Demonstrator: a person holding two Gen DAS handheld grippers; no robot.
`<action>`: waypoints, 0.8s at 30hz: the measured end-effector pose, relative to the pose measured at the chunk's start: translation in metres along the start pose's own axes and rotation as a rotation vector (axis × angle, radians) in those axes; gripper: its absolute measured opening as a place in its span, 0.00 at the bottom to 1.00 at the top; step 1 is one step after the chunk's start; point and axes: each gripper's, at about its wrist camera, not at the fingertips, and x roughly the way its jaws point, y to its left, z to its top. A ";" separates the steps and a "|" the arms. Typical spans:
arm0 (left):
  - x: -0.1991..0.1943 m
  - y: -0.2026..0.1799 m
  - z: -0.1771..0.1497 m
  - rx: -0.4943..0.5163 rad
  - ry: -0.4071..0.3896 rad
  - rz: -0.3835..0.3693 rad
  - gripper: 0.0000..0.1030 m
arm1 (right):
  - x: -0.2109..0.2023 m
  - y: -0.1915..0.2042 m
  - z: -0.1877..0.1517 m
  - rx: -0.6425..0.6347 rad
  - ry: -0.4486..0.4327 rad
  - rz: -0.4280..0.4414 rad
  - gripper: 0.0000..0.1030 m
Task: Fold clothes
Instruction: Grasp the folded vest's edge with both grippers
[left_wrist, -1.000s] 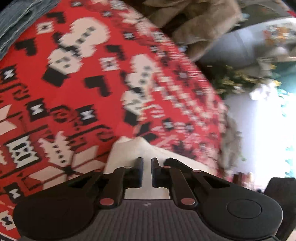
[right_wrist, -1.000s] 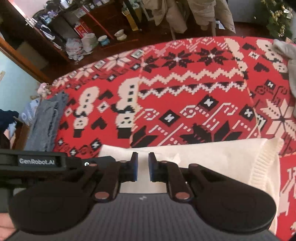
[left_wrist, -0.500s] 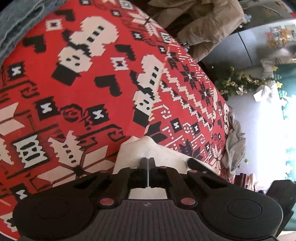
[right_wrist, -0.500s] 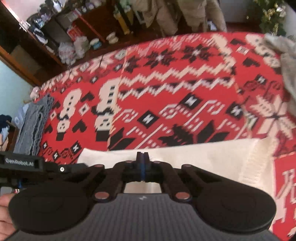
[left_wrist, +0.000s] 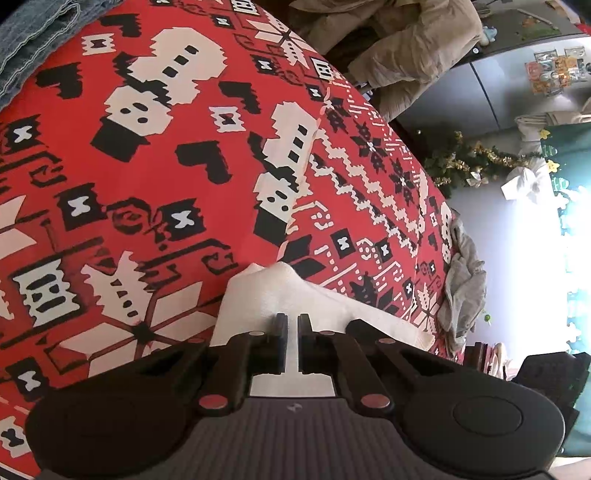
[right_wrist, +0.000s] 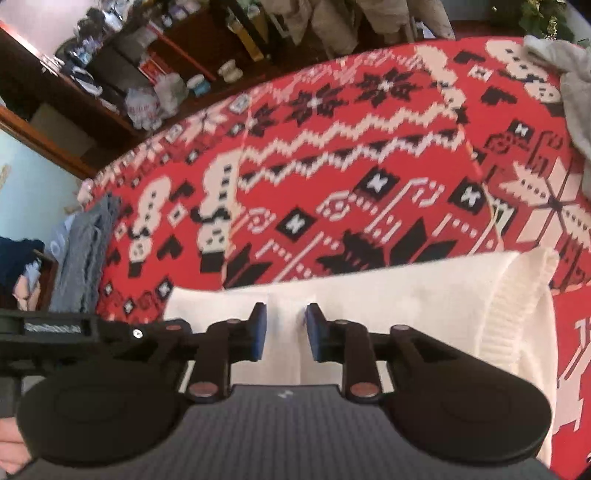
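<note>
Left wrist view, nearest first: the left gripper (left_wrist: 291, 341) is seen with its jaws drawn almost together, a thin slit left between them, and a raised peak of the white sweater (left_wrist: 280, 295) is pinched there. From the right wrist view, the right gripper (right_wrist: 284, 330) is shown with its blue pads (right_wrist: 258, 332) parted and opening; a small ridge of the same knit stands between them but is not pressed by either pad.

Trouble can be expected from this imbalance. If the garment is lifted now, it is carried by one side only, so the fold may be dragged askew or the layers pulled apart. The knit is soft and stretchy, so a narrow pinch may slip off, or only the top layer may be taken. The tablecloth (left_wrist: 155, 206) beneath may also be caught by a low pad and rucked.

The sweater is thick, cream-white and matte, lying near the front edge of the table as a long folded band, with a ribbed hem (right_wrist: 517, 306) curved at its right end. The cloth under it is red, printed with black and cream snowflakes, zigzags and snowmen, and is spread fairly smooth. Farther off, a crumpled grey garment (left_wrist: 461, 291) is heaped at one far edge, and folded blue denim (right_wrist: 86, 254) is stacked at the other.
</note>
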 end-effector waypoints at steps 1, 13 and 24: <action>0.000 0.000 0.000 0.002 0.002 0.003 0.04 | 0.003 0.001 -0.002 -0.002 -0.004 -0.026 0.11; -0.015 0.006 -0.010 0.082 0.052 0.001 0.04 | -0.020 0.002 -0.003 -0.054 -0.100 -0.080 0.27; -0.006 0.011 -0.010 0.065 0.070 -0.009 0.04 | -0.012 0.051 -0.037 -0.209 0.022 0.161 0.07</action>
